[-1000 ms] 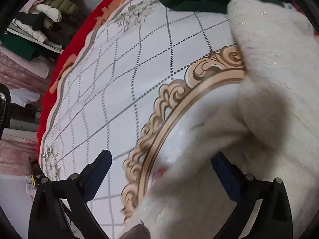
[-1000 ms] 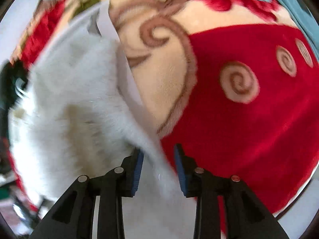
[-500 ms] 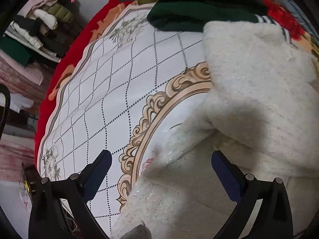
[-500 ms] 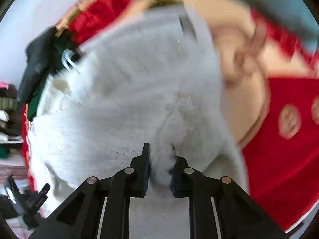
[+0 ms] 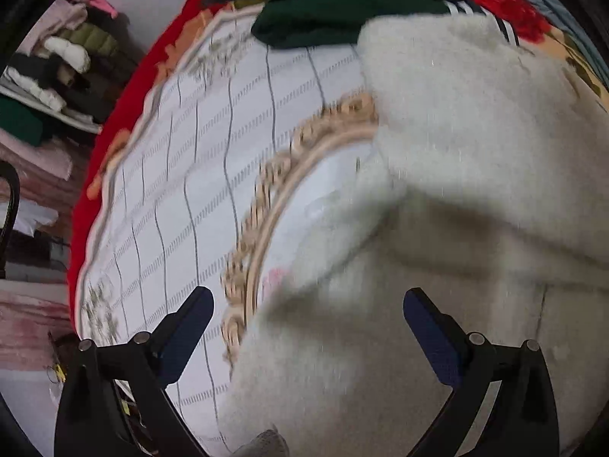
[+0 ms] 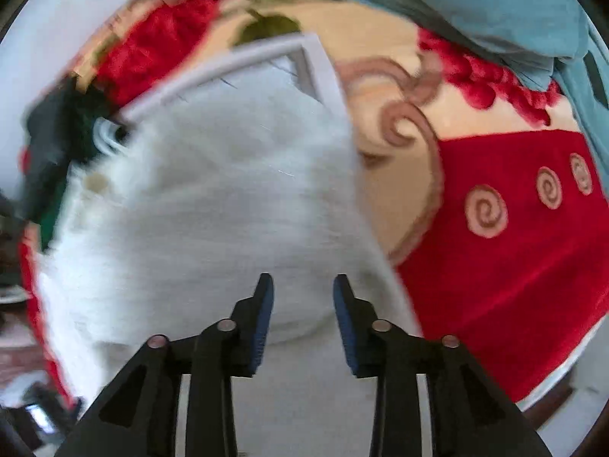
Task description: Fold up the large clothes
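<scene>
A large fluffy white garment [image 5: 456,160] lies on the patterned white cloth [image 5: 182,175], one part folded over another. My left gripper [image 5: 304,304] is wide open above the garment's near left edge and holds nothing. In the right wrist view the same white garment [image 6: 213,198] fills the left and middle. My right gripper [image 6: 303,285] hovers over it with its jaws parted and the fabric lying flat below, not pinched.
A dark green folded garment [image 5: 323,19] lies at the far end of the cloth. Shelves of folded clothes [image 5: 57,68] stand at the left. A red and cream blanket [image 6: 514,209] and a teal cloth [image 6: 475,3] lie to the right.
My right gripper carried a pinched edge of the white garment over the rest, then opened and let it go. The left gripper stayed open, its view shifting slightly.
</scene>
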The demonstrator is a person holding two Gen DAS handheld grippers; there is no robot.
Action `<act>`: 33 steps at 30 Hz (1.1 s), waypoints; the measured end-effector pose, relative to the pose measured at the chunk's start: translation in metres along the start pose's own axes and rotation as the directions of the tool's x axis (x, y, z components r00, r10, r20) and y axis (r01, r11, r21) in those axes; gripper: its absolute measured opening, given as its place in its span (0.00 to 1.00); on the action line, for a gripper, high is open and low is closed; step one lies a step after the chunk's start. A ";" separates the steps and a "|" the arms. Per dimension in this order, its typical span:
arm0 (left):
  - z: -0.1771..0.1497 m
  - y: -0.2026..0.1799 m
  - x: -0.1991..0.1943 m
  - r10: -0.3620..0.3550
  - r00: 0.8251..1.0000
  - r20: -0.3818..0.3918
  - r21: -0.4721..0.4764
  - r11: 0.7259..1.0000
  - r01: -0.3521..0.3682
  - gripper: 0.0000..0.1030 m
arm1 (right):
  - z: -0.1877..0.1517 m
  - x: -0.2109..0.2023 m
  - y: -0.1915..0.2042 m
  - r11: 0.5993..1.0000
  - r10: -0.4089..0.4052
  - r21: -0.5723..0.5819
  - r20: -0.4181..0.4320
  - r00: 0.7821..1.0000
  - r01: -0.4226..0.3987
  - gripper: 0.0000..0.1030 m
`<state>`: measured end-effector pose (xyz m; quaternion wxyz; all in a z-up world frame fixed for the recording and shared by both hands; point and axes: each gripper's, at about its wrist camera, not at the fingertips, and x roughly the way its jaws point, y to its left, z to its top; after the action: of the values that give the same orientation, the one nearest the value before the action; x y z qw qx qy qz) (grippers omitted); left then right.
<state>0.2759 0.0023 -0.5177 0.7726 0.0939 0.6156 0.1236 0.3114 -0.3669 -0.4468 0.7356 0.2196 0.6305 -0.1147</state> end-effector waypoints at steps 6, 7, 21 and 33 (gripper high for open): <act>0.087 -0.034 0.007 0.068 0.986 0.152 0.009 0.998 -0.070 1.00 | 0.057 0.037 0.098 0.986 0.129 -0.091 -0.093 0.987 -0.138 0.49; 0.100 -0.042 0.010 0.081 0.982 0.172 0.014 0.996 -0.085 1.00 | 0.067 0.053 0.109 0.986 0.127 -0.094 -0.122 0.984 -0.139 0.49; 0.131 -0.093 0.044 0.170 0.951 0.259 0.184 0.958 -0.222 1.00 | 0.103 0.153 0.148 0.995 -0.099 -0.004 -0.231 0.968 0.101 0.08; 0.137 -0.096 0.054 0.148 0.955 0.256 0.220 0.954 -0.206 1.00 | 0.111 0.084 0.166 0.998 0.006 0.058 0.007 1.000 -0.006 0.00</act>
<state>0.4281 -0.0718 -0.5658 0.8087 0.2574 0.5185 0.1041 0.4980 -0.2645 -0.4874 0.7313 0.2424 0.6238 -0.1317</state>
